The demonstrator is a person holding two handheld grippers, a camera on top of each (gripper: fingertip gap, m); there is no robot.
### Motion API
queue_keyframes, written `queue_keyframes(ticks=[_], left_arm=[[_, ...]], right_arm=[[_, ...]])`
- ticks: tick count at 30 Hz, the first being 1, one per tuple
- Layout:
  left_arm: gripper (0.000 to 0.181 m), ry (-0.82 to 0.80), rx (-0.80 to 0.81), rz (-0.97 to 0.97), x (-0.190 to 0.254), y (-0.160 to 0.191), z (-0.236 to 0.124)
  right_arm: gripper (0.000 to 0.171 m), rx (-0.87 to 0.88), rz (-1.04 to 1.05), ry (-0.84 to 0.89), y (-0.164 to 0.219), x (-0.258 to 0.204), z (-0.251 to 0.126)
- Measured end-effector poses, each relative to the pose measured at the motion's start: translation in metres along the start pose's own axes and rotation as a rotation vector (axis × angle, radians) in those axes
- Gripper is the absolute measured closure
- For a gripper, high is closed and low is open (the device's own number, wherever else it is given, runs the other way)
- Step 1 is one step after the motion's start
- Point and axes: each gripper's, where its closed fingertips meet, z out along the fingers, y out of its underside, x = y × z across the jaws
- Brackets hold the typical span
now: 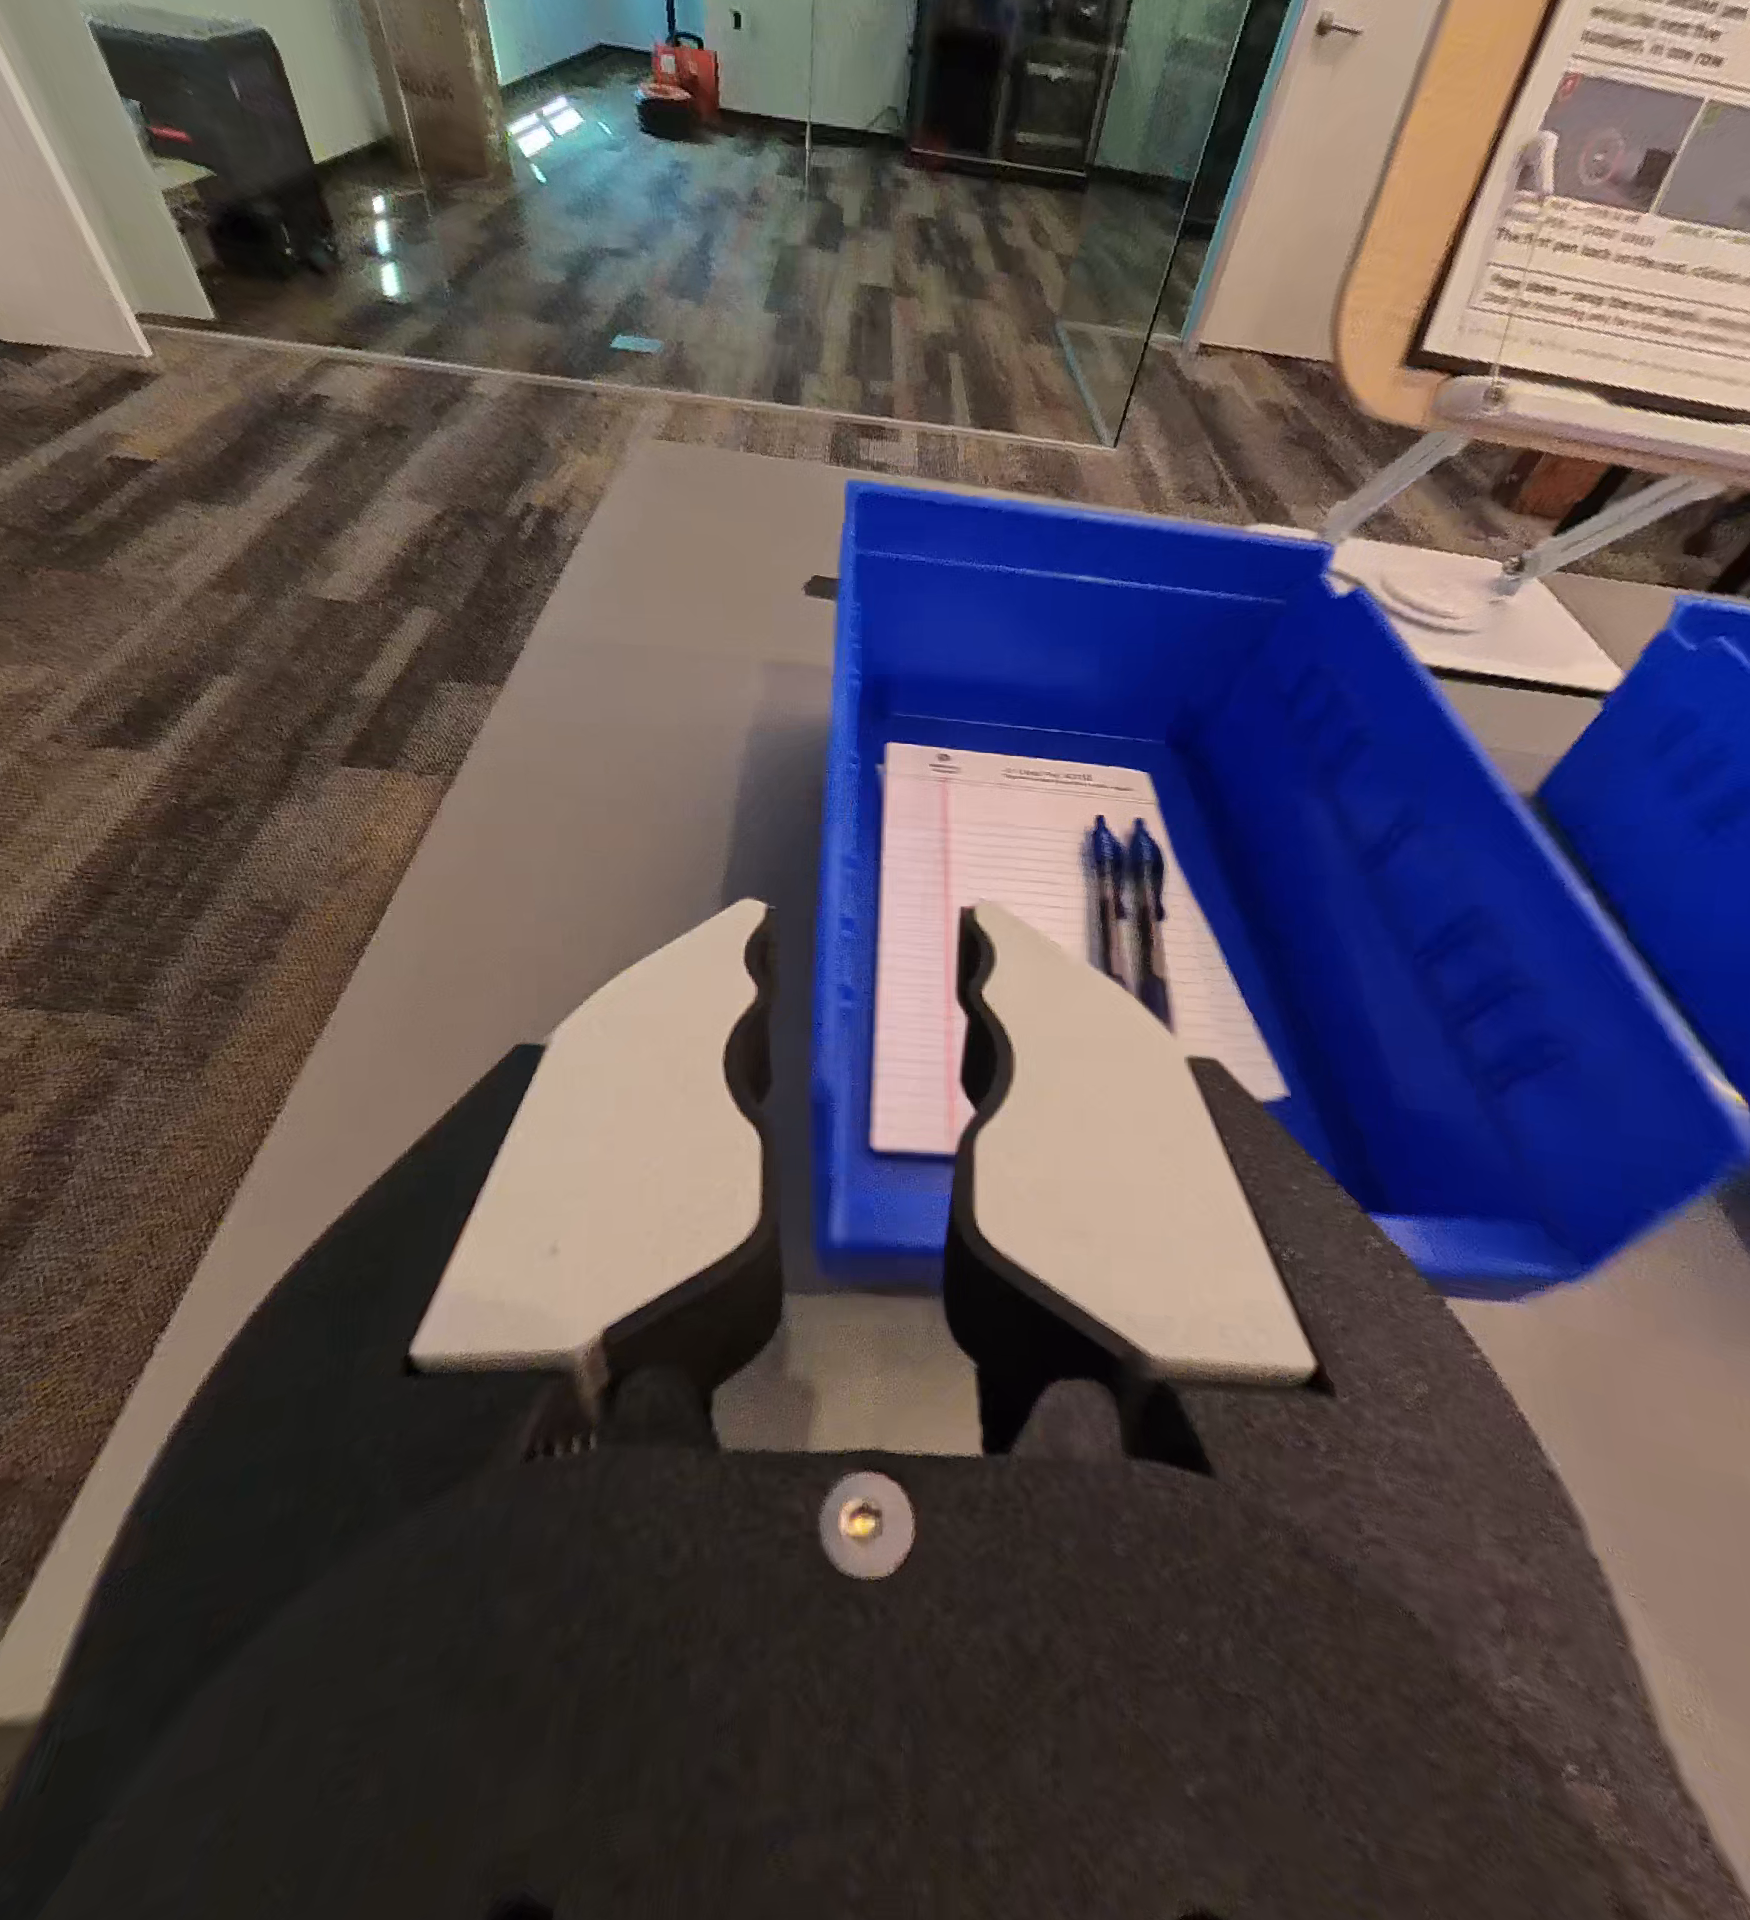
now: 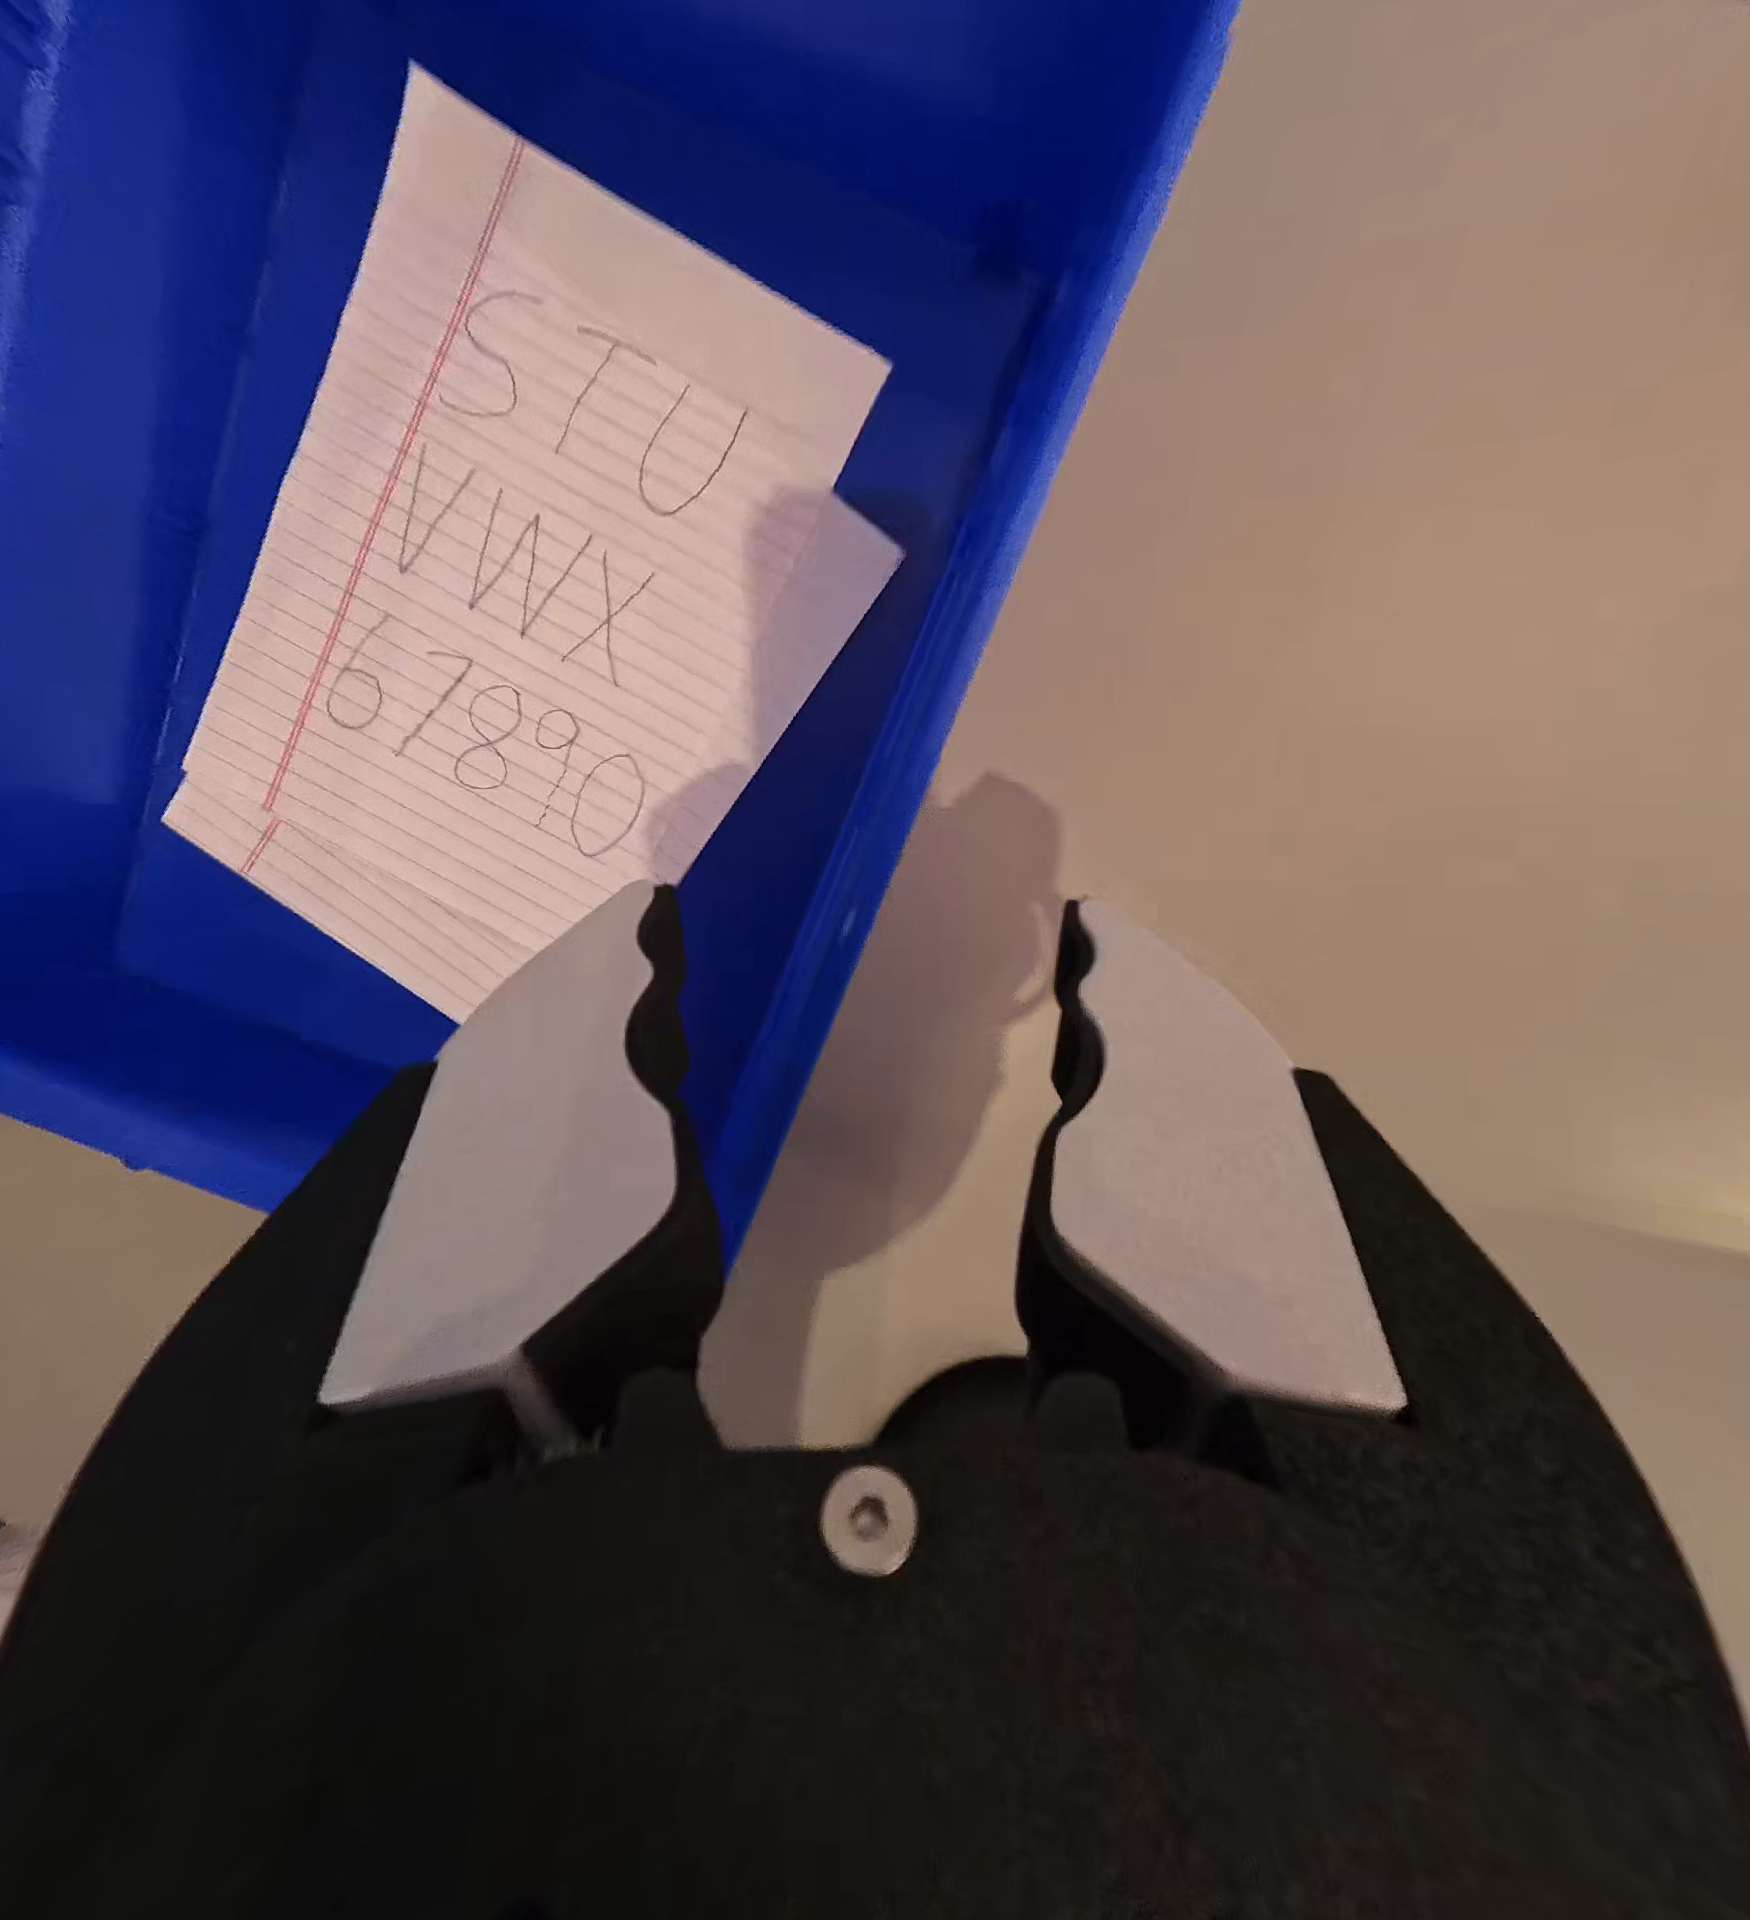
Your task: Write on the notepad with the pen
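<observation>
- The left gripper [image 1: 866,914] hangs above the near left corner of a blue plastic bin [image 1: 1453,935], tilted downward and pointing forward. Its jaws stand moderately apart and hold nothing; the left finger is over the grey tabletop [image 1: 642,644], the right finger over the bin.
- Inside that bin a lined notepad [image 1: 1006,935] lies flat on the floor of the bin, its top sheet blank below the printed header.
- Two blue pens [image 1: 1125,904] lie side by side on the right part of the notepad, touching or nearly so, running lengthwise along the page.
- A second blue bin [image 1: 1744,831] stands just to the right, its contents out of sight from the left wrist view.
- The right gripper [image 2: 866,899] points steeply down, its jaws wide apart and empty. Its left fingertip is over a bin's [image 2: 1006,623] right wall, its right fingertip over bare tabletop [image 2: 1473,623].
- In this bin lie loose lined sheets [image 2: 580,520], the top one carrying handwriting, a second sheet sticking out beneath it.
</observation>
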Motion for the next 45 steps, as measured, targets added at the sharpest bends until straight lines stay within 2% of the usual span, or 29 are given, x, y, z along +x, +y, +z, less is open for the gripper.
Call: queue_keyframes(ticks=[4,6,7,11,16,30,45], left_arm=[[0.145,0.048,-0.045,0.036,0.050,0.004,-0.023],[0.148,0.068,-0.013,0.071,0.074,0.004,-0.026],[0.150,0.081,0.000,0.098,0.087,0.004,-0.025],[0.151,0.114,0.005,0.214,0.127,-0.001,-0.015],[0.153,0.209,0.011,0.193,0.162,-0.010,-0.010],[0.150,0.169,-0.019,0.179,0.177,-0.004,-0.001],[0.150,0.178,-0.032,0.233,0.221,-0.009,0.007]], right_arm=[[0.116,-0.114,0.049,-0.035,0.009,0.003,0.029],[0.159,-0.140,0.086,-0.135,0.010,-0.007,0.034],[0.164,-0.141,0.100,-0.105,0.009,0.000,0.035],[0.166,-0.154,0.127,-0.109,0.004,0.019,0.036],[0.166,-0.159,0.126,-0.106,0.008,0.055,0.033],[0.166,-0.162,0.208,-0.070,0.054,0.174,0.011],[0.166,-0.114,0.392,-0.053,0.088,0.258,-0.007]])
